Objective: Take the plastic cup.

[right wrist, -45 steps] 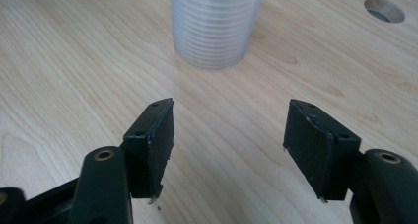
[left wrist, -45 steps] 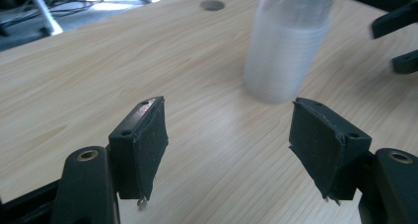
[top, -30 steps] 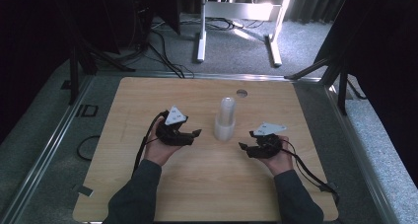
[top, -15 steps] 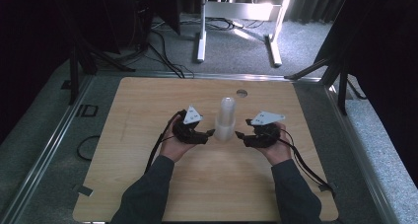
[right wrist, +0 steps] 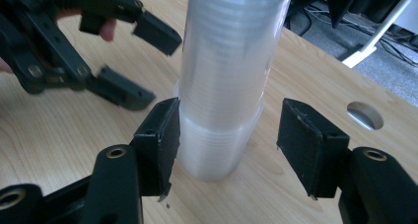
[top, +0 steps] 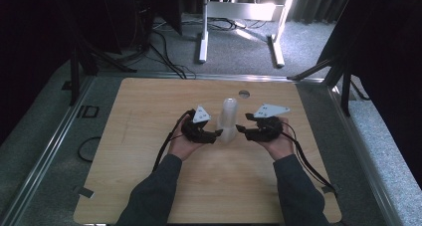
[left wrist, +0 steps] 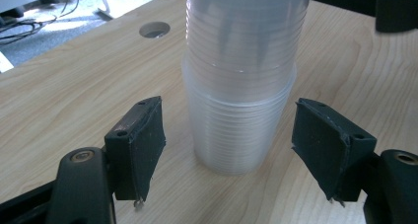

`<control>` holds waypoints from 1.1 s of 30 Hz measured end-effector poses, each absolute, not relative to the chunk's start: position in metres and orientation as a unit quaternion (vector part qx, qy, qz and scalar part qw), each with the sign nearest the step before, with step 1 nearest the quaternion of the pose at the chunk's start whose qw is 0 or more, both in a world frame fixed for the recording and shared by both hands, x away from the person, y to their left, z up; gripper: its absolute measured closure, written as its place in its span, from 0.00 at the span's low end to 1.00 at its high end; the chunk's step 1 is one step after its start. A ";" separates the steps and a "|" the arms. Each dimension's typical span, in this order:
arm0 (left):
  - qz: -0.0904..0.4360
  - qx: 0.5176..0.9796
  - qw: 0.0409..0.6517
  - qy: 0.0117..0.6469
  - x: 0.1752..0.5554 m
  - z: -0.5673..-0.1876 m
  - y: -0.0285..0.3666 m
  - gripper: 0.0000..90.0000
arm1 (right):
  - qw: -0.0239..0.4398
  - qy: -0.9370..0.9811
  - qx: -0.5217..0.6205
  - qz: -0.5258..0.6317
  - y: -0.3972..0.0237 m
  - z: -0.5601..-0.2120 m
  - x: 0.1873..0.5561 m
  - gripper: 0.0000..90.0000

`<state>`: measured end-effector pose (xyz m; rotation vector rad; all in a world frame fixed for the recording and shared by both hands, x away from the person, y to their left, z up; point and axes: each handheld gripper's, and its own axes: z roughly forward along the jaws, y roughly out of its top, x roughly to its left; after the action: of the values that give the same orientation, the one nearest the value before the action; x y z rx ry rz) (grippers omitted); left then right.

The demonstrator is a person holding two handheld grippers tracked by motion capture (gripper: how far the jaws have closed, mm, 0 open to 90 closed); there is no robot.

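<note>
At the frame centre we see the stack of clear cups (top: 228,119) upright on the desk (top: 139,111). Our left hand-held gripper (top: 217,134) has been opening; its jaws stand spread around the stack's base without touching. Our right hand-held gripper (top: 241,130) has been closing; one pad touches the stack and the other stands clear.

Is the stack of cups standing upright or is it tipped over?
Upright. The cup stack stands on its base on the table, its sides rising straight, in both gripper views.
</note>
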<state>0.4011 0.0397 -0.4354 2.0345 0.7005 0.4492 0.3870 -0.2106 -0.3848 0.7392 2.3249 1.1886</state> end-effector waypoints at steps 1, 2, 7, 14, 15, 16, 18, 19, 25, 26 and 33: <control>0.180 0.824 0.455 0.285 0.404 -0.440 0.034 0.30 | 0.216 0.841 0.260 0.423 -0.209 -0.378 0.389 0.45; 0.181 0.824 0.455 0.285 0.405 -0.441 0.033 0.30 | 0.217 0.840 0.260 0.423 -0.209 -0.376 0.390 0.43; 0.180 0.825 0.455 0.283 0.406 -0.442 0.030 0.30 | 0.219 0.838 0.256 0.429 -0.209 -0.369 0.391 0.44; 0.174 0.824 0.456 0.286 0.410 -0.447 0.021 0.30 | 0.224 0.833 0.254 0.437 -0.204 -0.356 0.392 0.32; 0.172 0.824 0.458 0.287 0.410 -0.447 0.020 0.30 | 0.225 0.833 0.253 0.438 -0.203 -0.355 0.392 0.32; 0.174 0.825 0.455 0.287 0.411 -0.447 0.019 0.30 | 0.225 0.833 0.254 0.438 -0.201 -0.355 0.393 0.31; 0.175 0.825 0.454 0.287 0.411 -0.447 0.019 0.30 | 0.225 0.832 0.255 0.438 -0.200 -0.354 0.394 0.30; 0.174 0.822 0.457 0.292 0.412 -0.448 0.018 0.30 | 0.225 0.831 0.256 0.439 -0.199 -0.354 0.395 0.29; 0.171 0.820 0.459 0.295 0.414 -0.450 0.017 0.30 | 0.225 0.830 0.257 0.441 -0.193 -0.353 0.400 0.28; 0.170 0.820 0.460 0.295 0.414 -0.450 0.017 0.30 | 0.223 0.828 0.260 0.444 -0.191 -0.353 0.402 0.28; 0.169 0.819 0.463 0.294 0.415 -0.450 0.017 0.30 | 0.221 0.825 0.262 0.449 -0.188 -0.353 0.406 0.28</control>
<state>0.4146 0.0172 -0.4503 2.0131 0.7216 0.4161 0.4058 -0.1877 -0.3531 0.7244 2.2819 1.2413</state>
